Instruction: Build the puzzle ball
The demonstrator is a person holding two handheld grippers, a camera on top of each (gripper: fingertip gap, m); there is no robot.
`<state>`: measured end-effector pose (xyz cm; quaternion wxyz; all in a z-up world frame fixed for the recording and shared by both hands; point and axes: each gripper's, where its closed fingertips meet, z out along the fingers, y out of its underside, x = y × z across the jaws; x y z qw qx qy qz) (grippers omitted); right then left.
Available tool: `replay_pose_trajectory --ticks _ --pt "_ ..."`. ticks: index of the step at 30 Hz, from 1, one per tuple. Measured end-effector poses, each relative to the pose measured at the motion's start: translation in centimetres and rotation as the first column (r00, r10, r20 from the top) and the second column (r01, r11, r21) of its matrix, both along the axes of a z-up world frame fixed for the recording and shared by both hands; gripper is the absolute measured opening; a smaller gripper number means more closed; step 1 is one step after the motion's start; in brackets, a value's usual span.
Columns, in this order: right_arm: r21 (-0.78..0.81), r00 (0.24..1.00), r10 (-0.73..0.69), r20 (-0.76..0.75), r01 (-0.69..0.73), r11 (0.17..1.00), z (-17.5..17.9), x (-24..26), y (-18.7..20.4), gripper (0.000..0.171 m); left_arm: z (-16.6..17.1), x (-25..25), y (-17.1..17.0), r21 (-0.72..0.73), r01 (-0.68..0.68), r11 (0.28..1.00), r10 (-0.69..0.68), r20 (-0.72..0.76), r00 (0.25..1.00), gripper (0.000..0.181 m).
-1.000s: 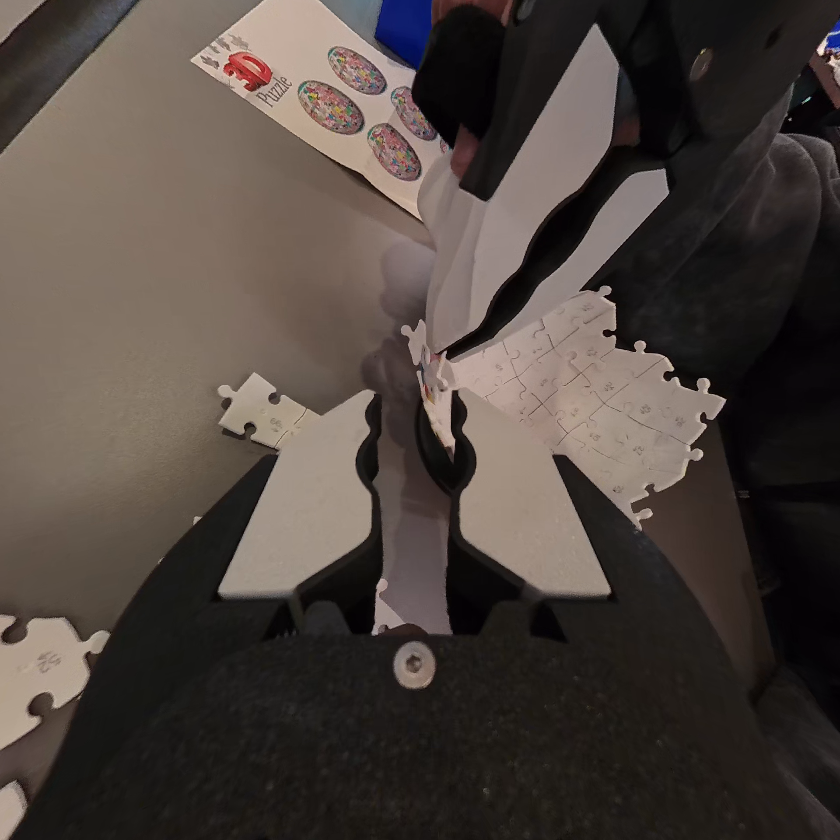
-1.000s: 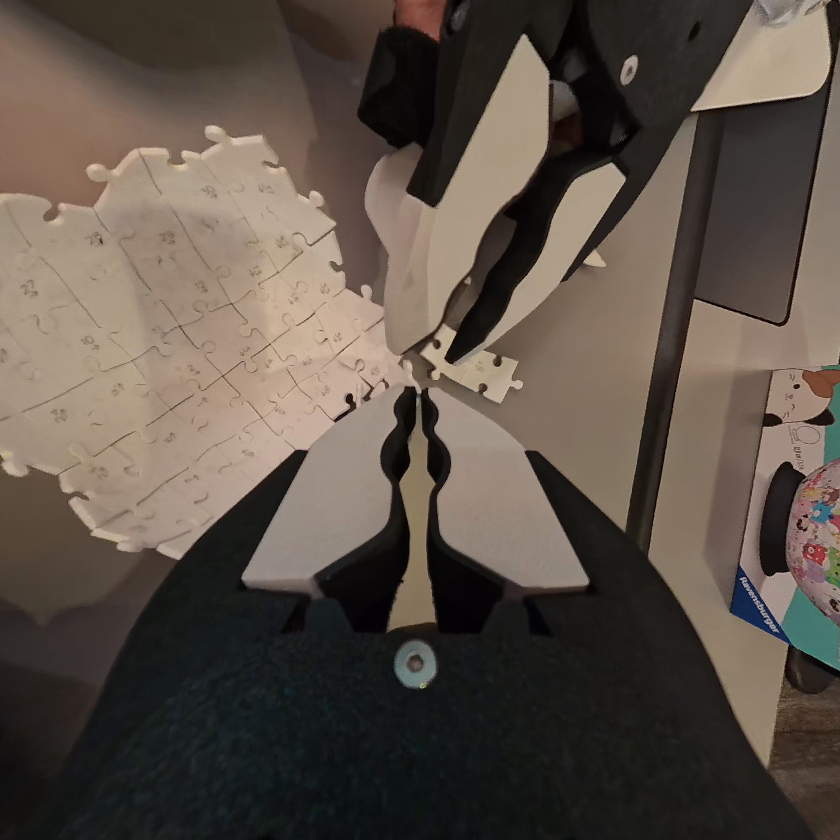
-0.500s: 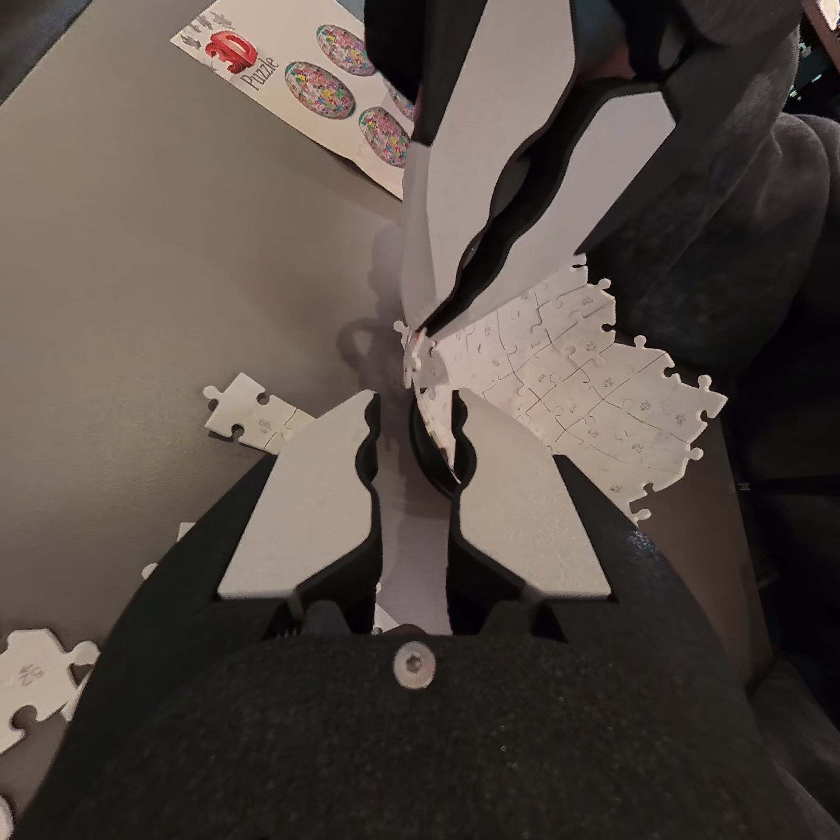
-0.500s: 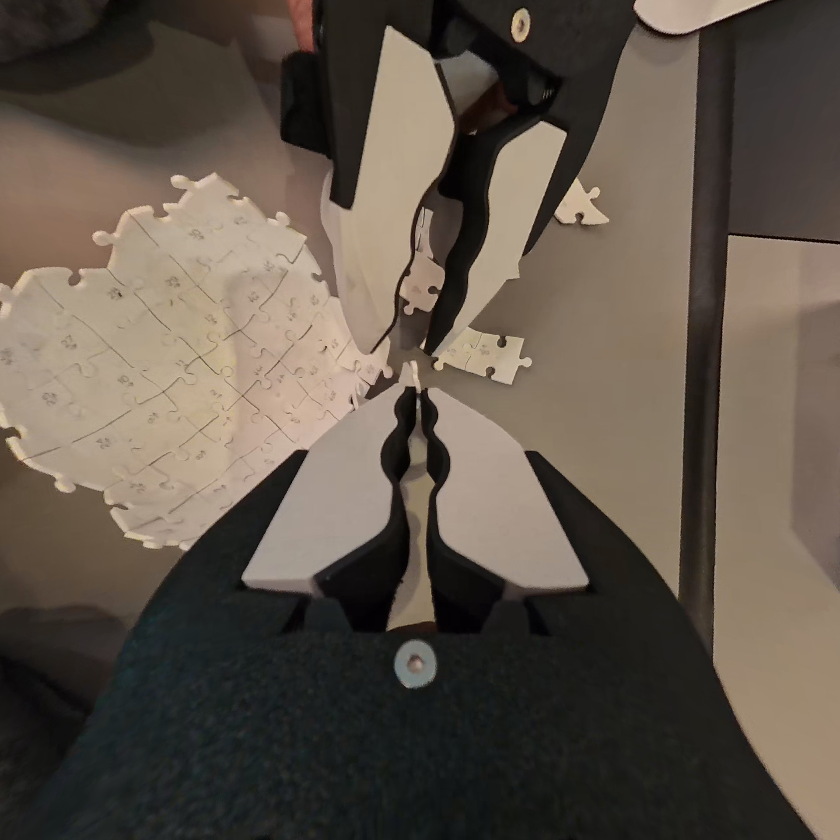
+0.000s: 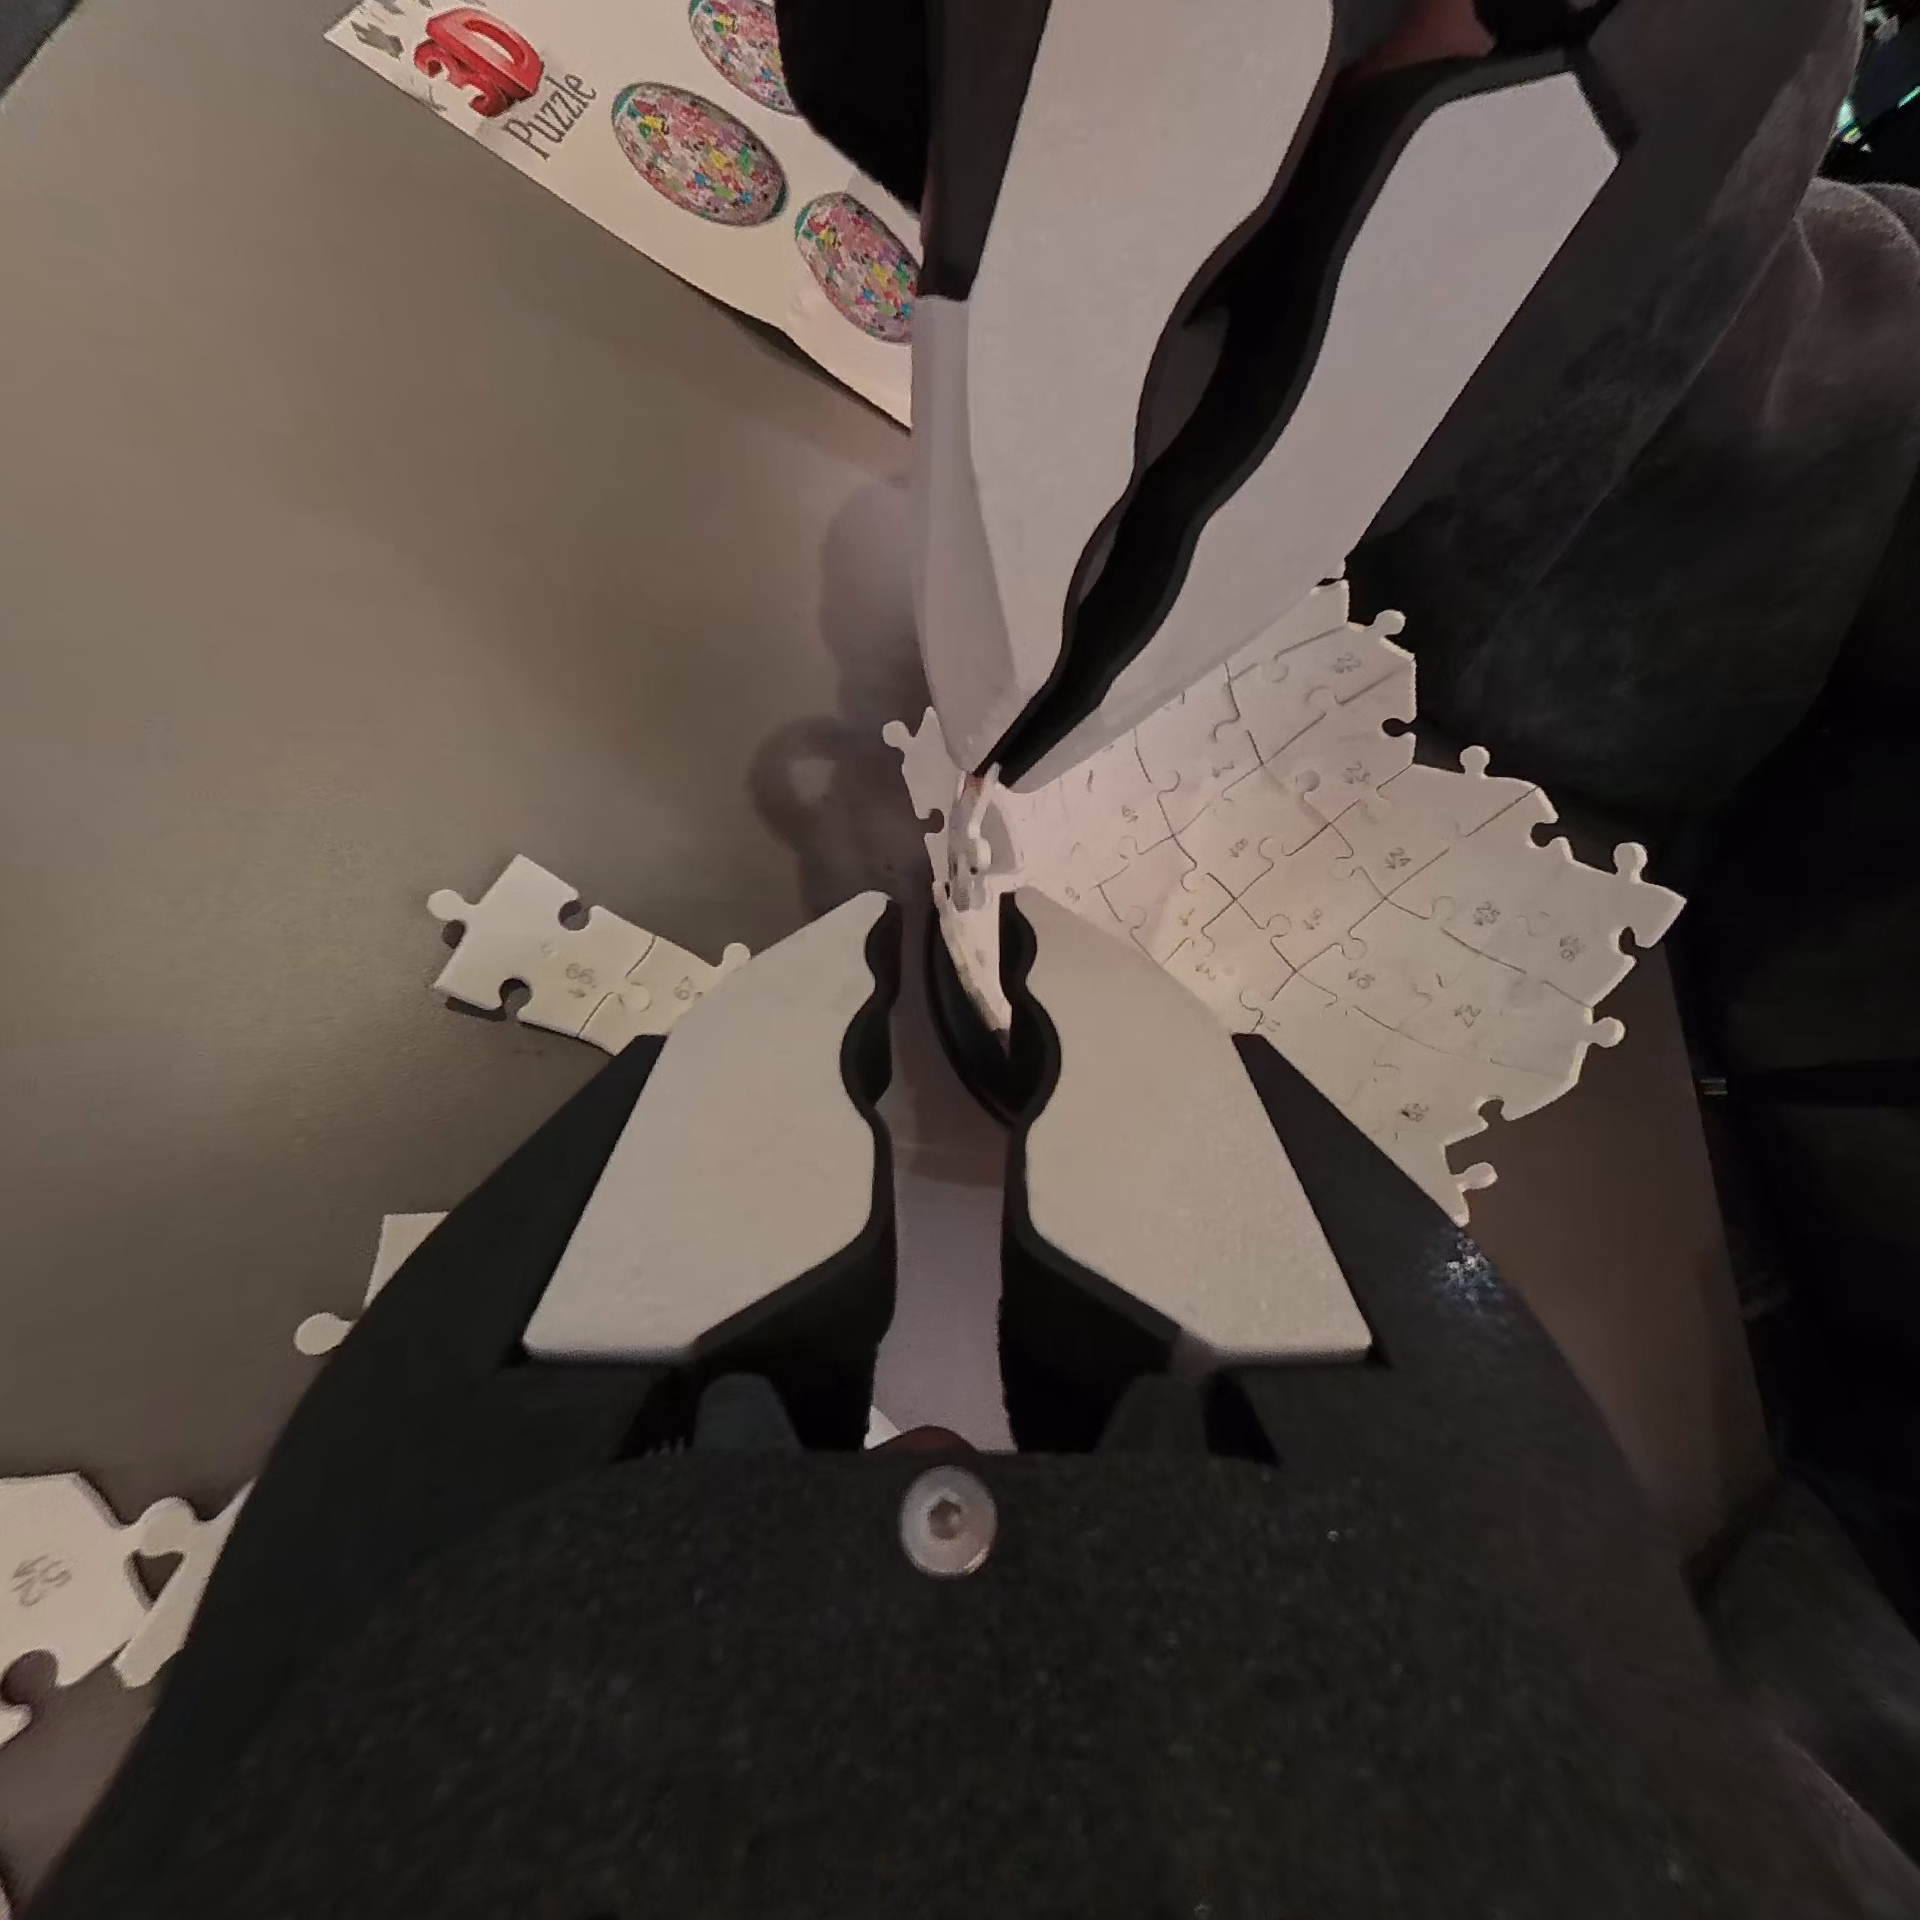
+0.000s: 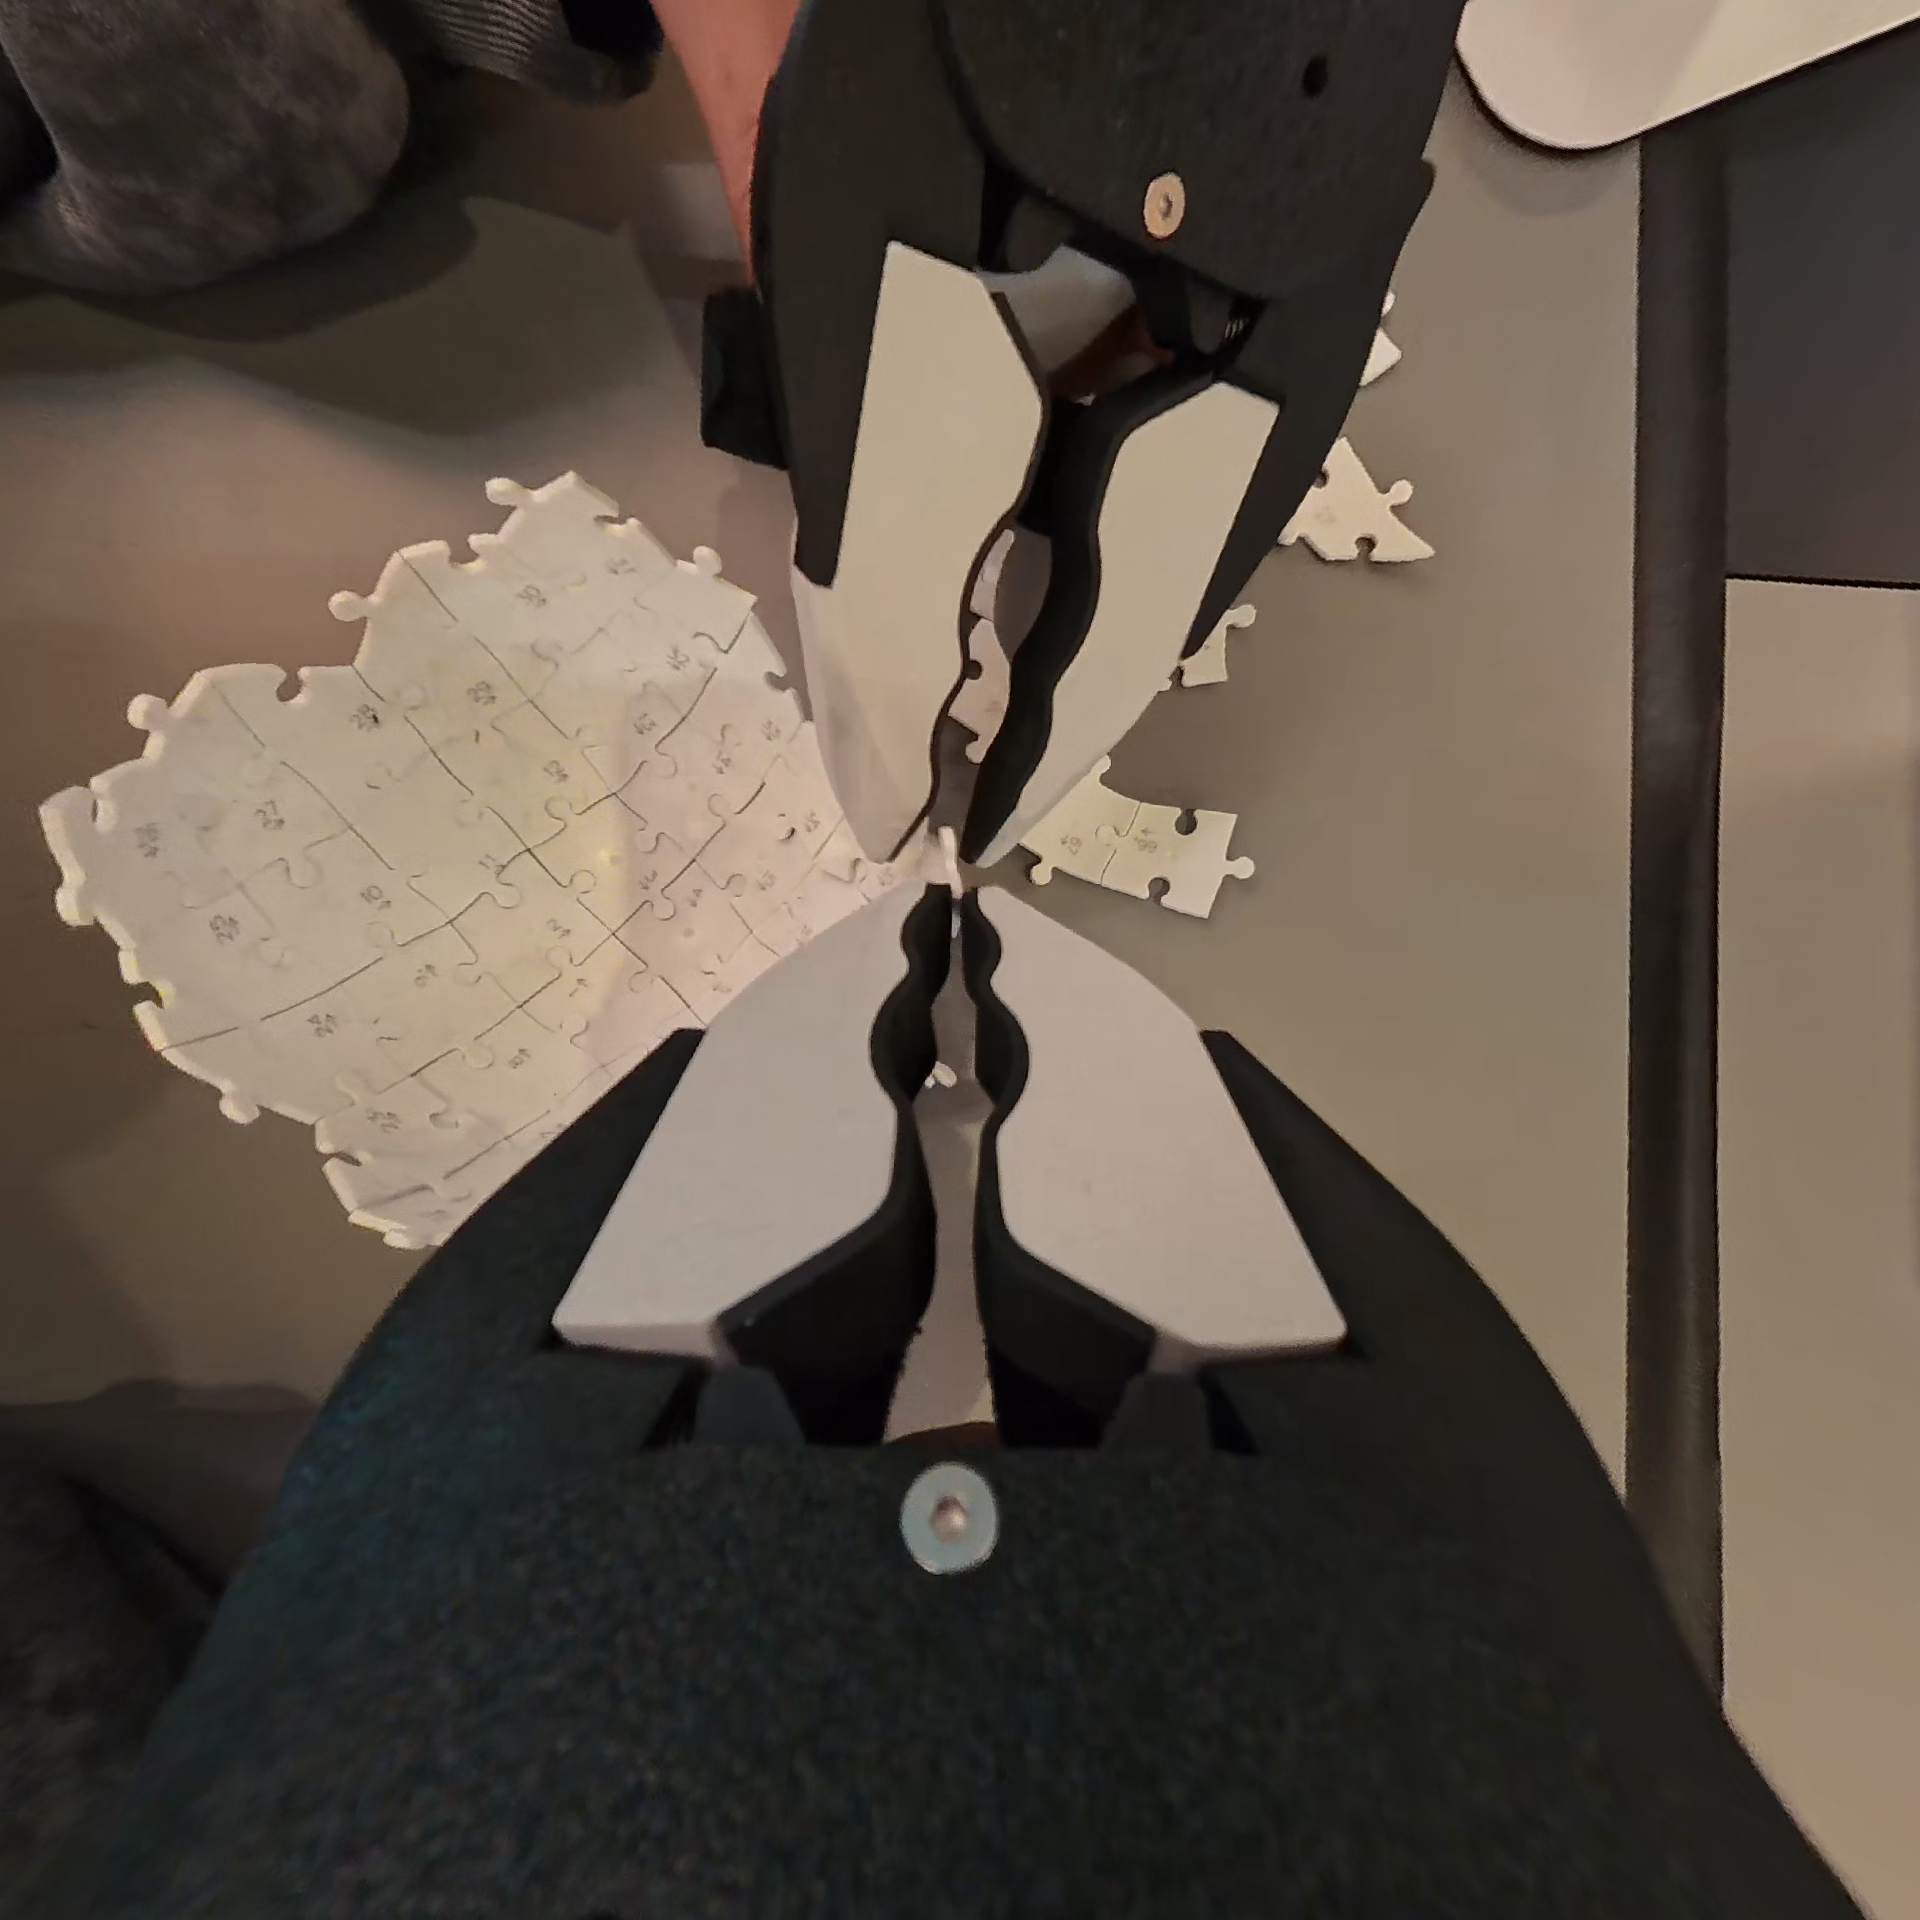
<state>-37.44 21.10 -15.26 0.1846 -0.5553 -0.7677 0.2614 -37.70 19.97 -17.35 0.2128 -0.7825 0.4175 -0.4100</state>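
Observation:
The puzzle ball is a curved white shell of joined pieces (image 5: 1351,904), also in the right wrist view (image 6: 416,883), with its numbered inner side showing. My left gripper (image 5: 954,914) is shut on the shell's near edge and holds it up; it also shows in the right wrist view (image 6: 945,842). My right gripper (image 6: 951,902) is shut on a single white piece (image 6: 948,868) held edge-on. It meets the shell's edge right at the left fingertips. The left wrist view shows the right gripper (image 5: 987,774) coming in from above with that piece (image 5: 971,842).
A joined pair of loose pieces (image 5: 561,956) lies on the grey table (image 5: 312,623), also in the right wrist view (image 6: 1143,852). More loose pieces lie nearby (image 5: 62,1579) (image 6: 1351,509). A printed instruction sheet (image 5: 644,135) lies at the back. A dark strip (image 6: 1673,831) runs along the right. The person's grey clothing (image 5: 1662,520) is close by. Both grippers' tips are close together, under 4 cm apart.
Both grippers and the shell have turned together over the table, so the background has shifted. The right gripper's piece has stayed at the shell's edge. The grips have not changed.

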Motion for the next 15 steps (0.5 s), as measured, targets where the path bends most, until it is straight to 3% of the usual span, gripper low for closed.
replay_pose_trajectory --ticks 7,15 --pt "-0.006 1.000 0.003 -0.008 -0.003 1.000 -0.38 -0.18 0.11 0.002 0.30 0.18 0.26 0.021 -0.010 1.000 0.010 0.009 1.000 0.016" --pt "-0.010 1.000 -0.003 -0.026 0.003 1.000 -0.44 -0.42 0.30 0.002 0.02 0.37 0.37 0.043 -0.007 0.999 0.008 -0.011 1.000 0.002"
